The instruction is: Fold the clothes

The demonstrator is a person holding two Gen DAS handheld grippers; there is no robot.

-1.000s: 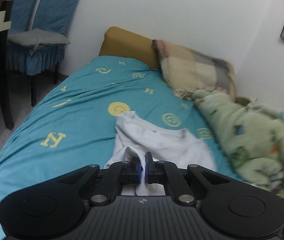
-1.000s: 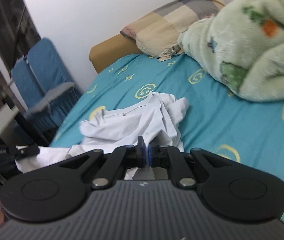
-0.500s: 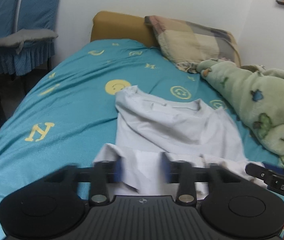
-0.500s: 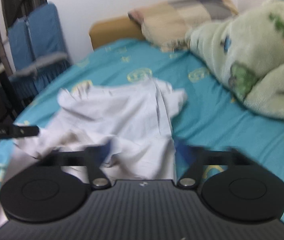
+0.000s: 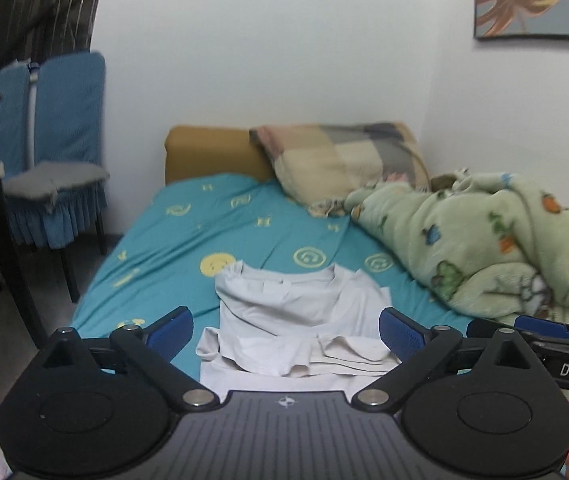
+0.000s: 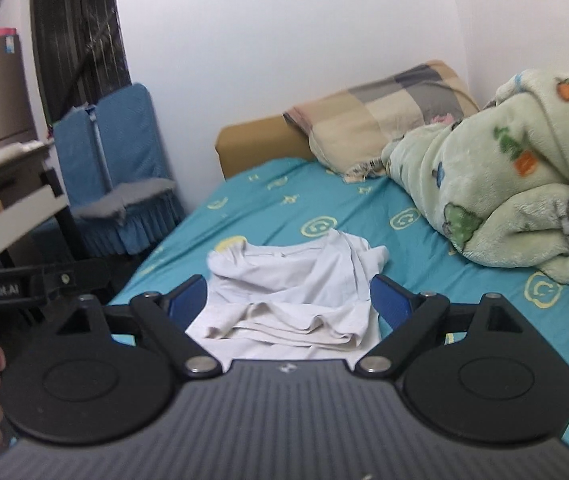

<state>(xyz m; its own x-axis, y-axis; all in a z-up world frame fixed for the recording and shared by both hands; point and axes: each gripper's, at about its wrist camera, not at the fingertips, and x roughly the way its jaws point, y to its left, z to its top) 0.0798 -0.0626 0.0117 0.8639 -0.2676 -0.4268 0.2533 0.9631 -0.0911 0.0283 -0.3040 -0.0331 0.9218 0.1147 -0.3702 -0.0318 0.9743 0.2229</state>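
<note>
A second ago both claws were pinched tight on the hem of the white cotton T-shirt (image 5: 296, 320); now each has let go and drawn back, so the garment lies loose on the bed. The left gripper (image 5: 286, 330) has its blue-padded fingers (image 5: 170, 330) spread wide with nothing between them but the view of the cloth below. The right gripper (image 6: 288, 298) is spread the same way, empty (part of it shows at the right edge of the left claw's view).

Just ahead of both claws lies the shirt, its lower part doubled up over the body in a rumpled band, the collar at the far end. It rests on the teal bedsheet printed with yellow smiley faces (image 5: 188, 248). Off to the right of the claws bulks a pale green fleece blanket with cartoon prints (image 5: 484, 248), near the shirt's right sleeve but not touching it, as far as I can tell. Farther ahead a checked beige pillow (image 5: 344, 160) leans on the mustard headboard (image 5: 208, 152).

The fold looks uneven to me. I'd judge the next grip should take the bunched edge near its two corners, pull them apart to flatten the layers, then lay them square, keeping clear of the blanket.
</note>
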